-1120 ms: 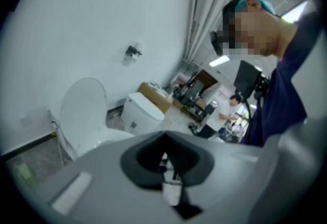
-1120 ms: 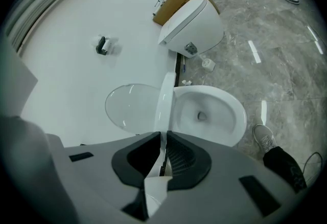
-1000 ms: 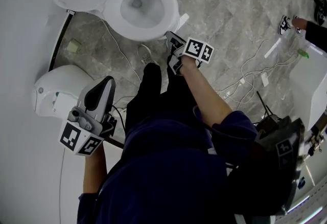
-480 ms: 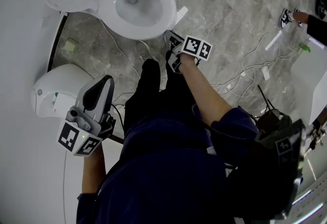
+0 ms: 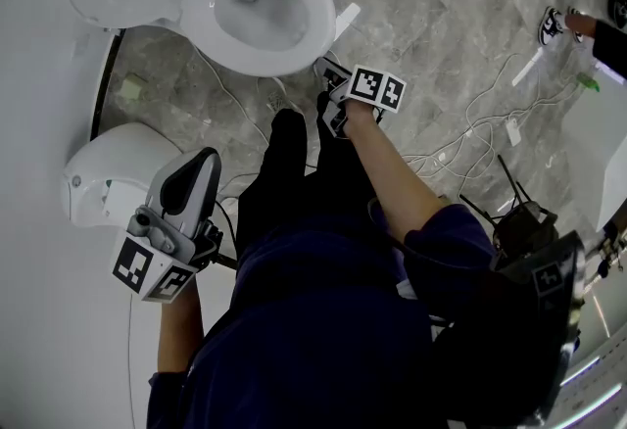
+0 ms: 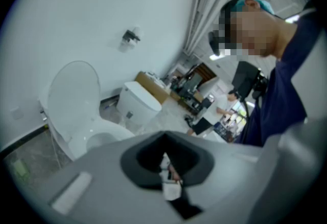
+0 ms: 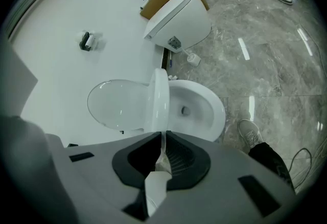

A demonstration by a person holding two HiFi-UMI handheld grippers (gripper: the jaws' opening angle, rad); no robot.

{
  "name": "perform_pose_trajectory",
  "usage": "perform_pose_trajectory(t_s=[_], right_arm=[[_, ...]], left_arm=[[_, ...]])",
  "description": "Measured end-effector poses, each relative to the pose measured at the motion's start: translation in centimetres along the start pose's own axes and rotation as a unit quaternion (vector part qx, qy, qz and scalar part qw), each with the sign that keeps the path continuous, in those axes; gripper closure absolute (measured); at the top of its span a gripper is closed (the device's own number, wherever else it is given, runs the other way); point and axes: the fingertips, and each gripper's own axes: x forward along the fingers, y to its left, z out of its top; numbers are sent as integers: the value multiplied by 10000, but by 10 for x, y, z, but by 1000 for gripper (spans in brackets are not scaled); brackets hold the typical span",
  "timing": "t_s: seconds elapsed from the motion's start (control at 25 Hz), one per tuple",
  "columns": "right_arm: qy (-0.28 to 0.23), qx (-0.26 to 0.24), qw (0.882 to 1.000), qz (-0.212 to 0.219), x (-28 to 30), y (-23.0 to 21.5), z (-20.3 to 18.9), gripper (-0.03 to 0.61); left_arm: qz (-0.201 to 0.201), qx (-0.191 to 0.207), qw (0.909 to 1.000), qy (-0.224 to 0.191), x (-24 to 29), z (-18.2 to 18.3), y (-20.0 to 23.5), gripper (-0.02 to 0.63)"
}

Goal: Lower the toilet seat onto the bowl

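Observation:
A white toilet stands against the wall with its bowl [image 5: 260,1] open. Its seat [image 7: 161,97] stands upright and is seen edge-on, in front of the raised lid [image 7: 115,105]. My right gripper [image 5: 328,84] hovers just short of the bowl's front rim and points at it. Its white-wrapped fingertips [image 7: 162,146] are together, touching nothing. My left gripper [image 5: 204,158] hangs lower left beside my leg, away from the toilet. Its jaws [image 6: 166,166] also look closed and hold nothing. The left gripper view shows the raised lid [image 6: 74,95] from the side.
A second white toilet [image 5: 103,177] with its lid down stands by the wall near my left gripper. Cables [image 5: 470,148] trail over the marble floor on the right. Black equipment [image 5: 524,221] and another person's shoe [image 5: 554,25] are further right. My own shoe [image 7: 250,131] is beside the bowl.
The toilet has drifted a little up and left in the head view. My right gripper has sunk slightly near the bowl's front. The seat still stands upright.

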Motion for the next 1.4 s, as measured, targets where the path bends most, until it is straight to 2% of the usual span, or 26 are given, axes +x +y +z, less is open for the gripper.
perform_pose_trajectory(t_s=[0.84, 1.12, 1.4], right_arm=[[-57, 411, 9989, 199, 11, -38, -3, 547], [-177, 556, 9974, 431, 13, -45, 0, 546], [-118, 499, 9979, 402, 16, -57, 3, 546]], left_arm=[[-59, -153, 9988, 455, 23, -21, 6, 615], [-78, -212, 9979, 608, 28, -29, 9, 615], [-72, -244, 9972, 700, 31, -33, 13, 615]])
